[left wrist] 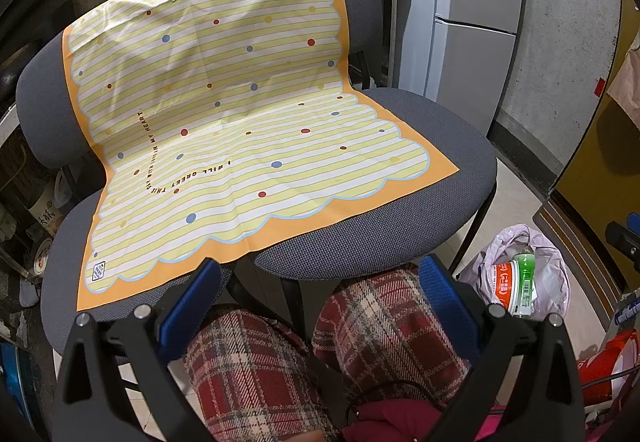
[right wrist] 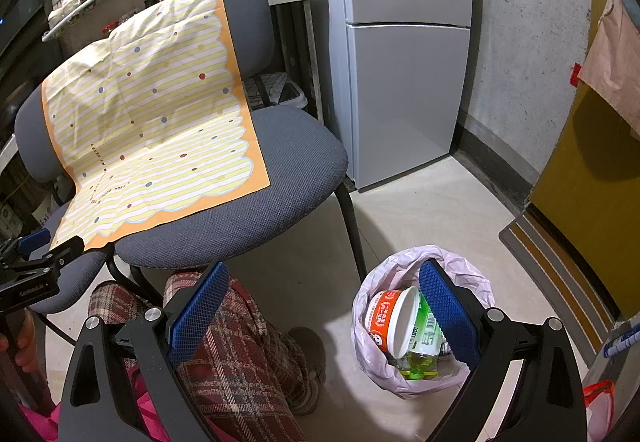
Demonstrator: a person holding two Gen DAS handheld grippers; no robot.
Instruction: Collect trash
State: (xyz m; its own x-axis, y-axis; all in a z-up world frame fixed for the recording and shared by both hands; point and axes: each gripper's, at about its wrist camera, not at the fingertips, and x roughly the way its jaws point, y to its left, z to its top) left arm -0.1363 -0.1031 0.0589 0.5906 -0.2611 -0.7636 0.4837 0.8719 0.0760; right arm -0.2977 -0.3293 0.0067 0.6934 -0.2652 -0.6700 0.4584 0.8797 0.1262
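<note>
Pink plastic lined the bin bag point(right wrist: 420, 322) on the floor beside the chair point(right wrist: 280, 194), the cup point(right wrist: 390, 318) and bottle point(right wrist: 428, 326) already inside. Both the left gripper point(left wrist: 320, 302) and the right gripper point(right wrist: 324, 306) hung spread and empty; the flimsy bag looked liable to tip and spill if nudged.

A striped, dotted cloth point(left wrist: 224, 114) is lying draped over the back and seat of a grey chair point(left wrist: 376, 226), reaching its front left edge, while a grey refrigerator point(right wrist: 404, 54) is standing behind it.
</note>
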